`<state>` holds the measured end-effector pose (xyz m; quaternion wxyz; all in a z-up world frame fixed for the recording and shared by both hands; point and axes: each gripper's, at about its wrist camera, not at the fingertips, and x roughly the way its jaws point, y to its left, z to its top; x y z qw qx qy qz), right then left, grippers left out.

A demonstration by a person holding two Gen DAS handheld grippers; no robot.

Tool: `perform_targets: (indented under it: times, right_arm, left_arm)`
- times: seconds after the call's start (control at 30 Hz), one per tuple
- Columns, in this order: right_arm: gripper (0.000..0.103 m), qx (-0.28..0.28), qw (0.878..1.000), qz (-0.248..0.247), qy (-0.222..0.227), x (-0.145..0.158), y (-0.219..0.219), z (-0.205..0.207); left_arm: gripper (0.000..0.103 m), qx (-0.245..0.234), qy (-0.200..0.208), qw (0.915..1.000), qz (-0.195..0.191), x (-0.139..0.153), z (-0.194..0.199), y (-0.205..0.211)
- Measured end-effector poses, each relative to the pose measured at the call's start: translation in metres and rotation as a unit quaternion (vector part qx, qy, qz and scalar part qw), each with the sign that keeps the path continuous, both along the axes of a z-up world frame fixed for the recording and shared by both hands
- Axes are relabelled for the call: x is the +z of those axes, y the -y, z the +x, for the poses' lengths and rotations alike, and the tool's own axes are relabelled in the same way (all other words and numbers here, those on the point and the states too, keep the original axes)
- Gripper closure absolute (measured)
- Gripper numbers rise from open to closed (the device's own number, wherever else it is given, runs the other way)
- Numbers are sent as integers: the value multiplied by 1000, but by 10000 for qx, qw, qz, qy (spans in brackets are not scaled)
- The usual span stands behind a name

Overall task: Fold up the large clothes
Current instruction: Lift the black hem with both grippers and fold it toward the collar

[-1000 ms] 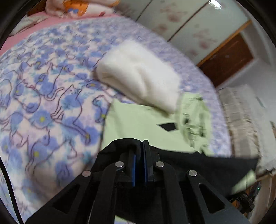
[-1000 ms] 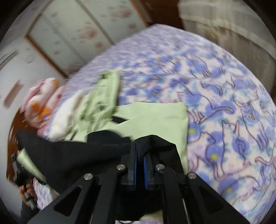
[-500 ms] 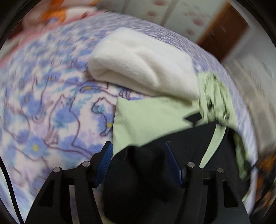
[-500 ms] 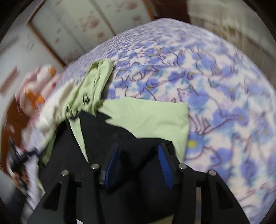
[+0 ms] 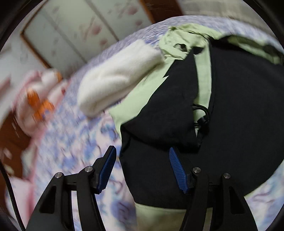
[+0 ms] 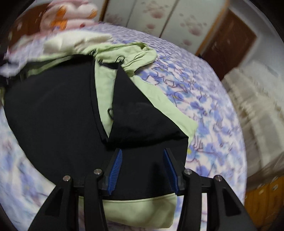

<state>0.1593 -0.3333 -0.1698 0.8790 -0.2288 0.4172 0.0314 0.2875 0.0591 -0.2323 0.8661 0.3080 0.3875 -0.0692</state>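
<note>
1. The garment (image 6: 56,110) lies spread on the bed (image 6: 209,113), folded parts overlapping its middle.
2. A folded blanket (image 5: 115,78) lies on the bed behind the garment, touching its far edge.
3. A pile of bedding (image 6: 71,16) sits further behind, apparently at the bed's head; blur prevents confirmation.
4. Wardrobe doors (image 6: 159,17) stand beyond the bed.
5. A door (image 6: 229,48) stands right of the wardrobe doors.

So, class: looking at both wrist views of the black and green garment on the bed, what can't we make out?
- Black and green garment: its near part, hidden behind the left gripper; in the right wrist view, behind the right gripper.
- Pink bundle: motion blur hides what it is.
- Bedspread: pattern smeared.
</note>
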Motion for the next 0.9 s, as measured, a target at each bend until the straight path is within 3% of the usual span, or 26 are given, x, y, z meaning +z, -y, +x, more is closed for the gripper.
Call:
perform_targets:
  times: [0.17,0.3,0.4,0.43,0.5,0.57,0.67,0.77,0.9]
  right_arm:
    - [55,102,9965,-773,291,-15,-13,11]
    - [55,163,9918,-1145,545,-16,-21,31]
    - [55,182,9939,-919,587,-8,-20,50]
    - [55,105,9967,-613,527,-2,-15,60]
    - [56,-354,9986,168,360,9,3,87]
    - [56,-856,9925,851,201,15,24,111]
    - [55,-1382,9711,1917,-345,10,57,146]
    - [55,-1508,9465,2659,-1031,-10,78,171]
    - [55,-1590,9220,3298,-1261,-24,95,178]
  left_arm:
    - [42,-325,506,9948,824,-15,10,22]
    - [42,-403,789,9916,947,-15,24,31]
    - [49,-392,490,9973,389,-4,45,31]
    - [63,-305,272,9991,62,0,53,29]
    - [68,200,-192,9961,-839,12,84,13]
    - [69,832,-459,9806,-1714,21,112,-9]
    - [68,1629,-1067,9375,-2886,14,154,-48]
    - [68,1838,-1437,9157,-3271,1,175,-64]
    - [62,1822,-1707,9028,-3501,-11,187,-70]
